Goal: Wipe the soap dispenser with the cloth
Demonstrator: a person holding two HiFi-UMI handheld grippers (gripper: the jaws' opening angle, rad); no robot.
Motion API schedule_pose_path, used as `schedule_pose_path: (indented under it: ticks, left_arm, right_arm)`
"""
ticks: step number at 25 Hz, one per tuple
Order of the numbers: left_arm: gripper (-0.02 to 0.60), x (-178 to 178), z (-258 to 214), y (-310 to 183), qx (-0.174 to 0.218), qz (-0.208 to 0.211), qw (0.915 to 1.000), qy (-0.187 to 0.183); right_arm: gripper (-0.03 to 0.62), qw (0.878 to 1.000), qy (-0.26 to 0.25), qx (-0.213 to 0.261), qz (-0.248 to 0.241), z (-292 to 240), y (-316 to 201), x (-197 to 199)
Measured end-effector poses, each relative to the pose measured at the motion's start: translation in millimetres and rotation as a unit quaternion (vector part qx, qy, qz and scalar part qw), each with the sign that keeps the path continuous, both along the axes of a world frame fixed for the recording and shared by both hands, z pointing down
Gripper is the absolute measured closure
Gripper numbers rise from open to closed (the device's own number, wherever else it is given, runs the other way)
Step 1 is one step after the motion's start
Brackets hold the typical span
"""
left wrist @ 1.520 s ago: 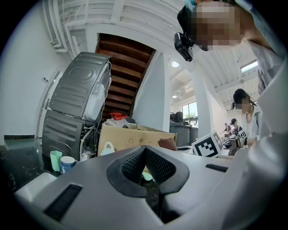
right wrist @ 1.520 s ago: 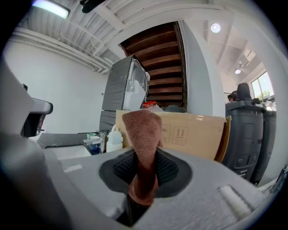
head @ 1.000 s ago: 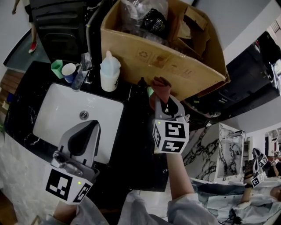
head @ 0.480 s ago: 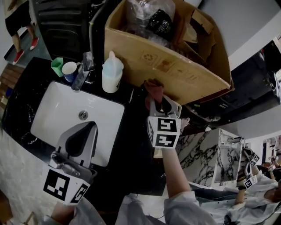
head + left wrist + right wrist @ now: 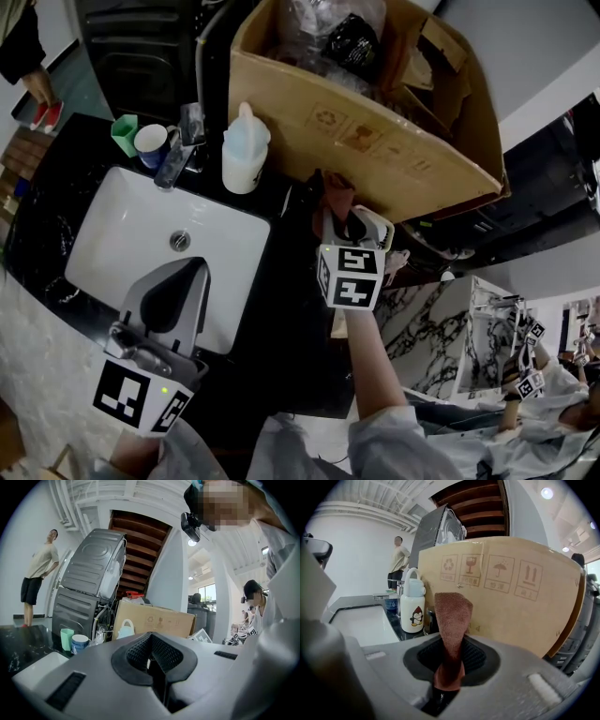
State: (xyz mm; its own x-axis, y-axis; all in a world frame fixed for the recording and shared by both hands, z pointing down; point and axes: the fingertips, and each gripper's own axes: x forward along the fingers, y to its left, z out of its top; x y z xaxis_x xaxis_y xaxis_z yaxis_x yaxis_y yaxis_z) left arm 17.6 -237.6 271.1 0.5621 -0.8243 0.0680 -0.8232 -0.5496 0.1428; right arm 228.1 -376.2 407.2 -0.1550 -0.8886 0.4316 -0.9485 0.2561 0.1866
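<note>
My right gripper is shut on a brown cloth, which stands up out of the jaws. It hovers over the black counter, close to the cardboard box. A white bottle with a penguin print and a pale blue top stands to its left at the back of the counter. A small dark bottle sits between them, half hidden behind the cloth. My left gripper is shut on nothing, low over the front of the white sink.
A chrome tap, a green cup and a blue-and-white cup stand behind the sink. The big open cardboard box is against the counter's back right. A grey washing machine and a standing person are farther off.
My right gripper has drifted slightly left with the cloth, a little nearer the white bottle. The left gripper has stayed over the sink.
</note>
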Motion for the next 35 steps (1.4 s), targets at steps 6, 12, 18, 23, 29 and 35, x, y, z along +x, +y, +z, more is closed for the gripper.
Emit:
schedule_pose_path:
  ticks: [6, 12, 18, 23, 29, 35]
  left_arm:
    - [0.578, 2, 4, -2, -0.002, 0.002, 1.0000, -0.002]
    - [0.578, 1, 8, -4, -0.006, 0.000, 1.0000, -0.002]
    - [0.578, 2, 8, -4, -0.008, 0.007, 0.9999, -0.001]
    - [0.578, 3, 7, -2, -0.006, 0.012, 0.9999, 0.002]
    - [0.578, 2, 5, -3, -0.004, 0.018, 0.9998, 0.008]
    - [0.578, -1, 2, -4, -0.002, 0.023, 0.9997, 0.011]
  right_arm:
    - [0.519, 1.000, -0.014, -0.018, 0.010, 18, 1, 5]
    - [0.519, 0.999, -0.009, -0.036, 0.017, 31, 7, 11]
    - [0.519, 0.998, -0.013, -0.052, 0.019, 41, 19, 10]
    - [0.519, 0.998, -0.023, -0.047, 0.030, 32, 24, 14]
    - [0.519, 0.998, -0.028, -0.034, 0.048, 17, 29, 24]
    - [0.519, 0.999, -0.019, -0.007, 0.046, -12, 25, 24]
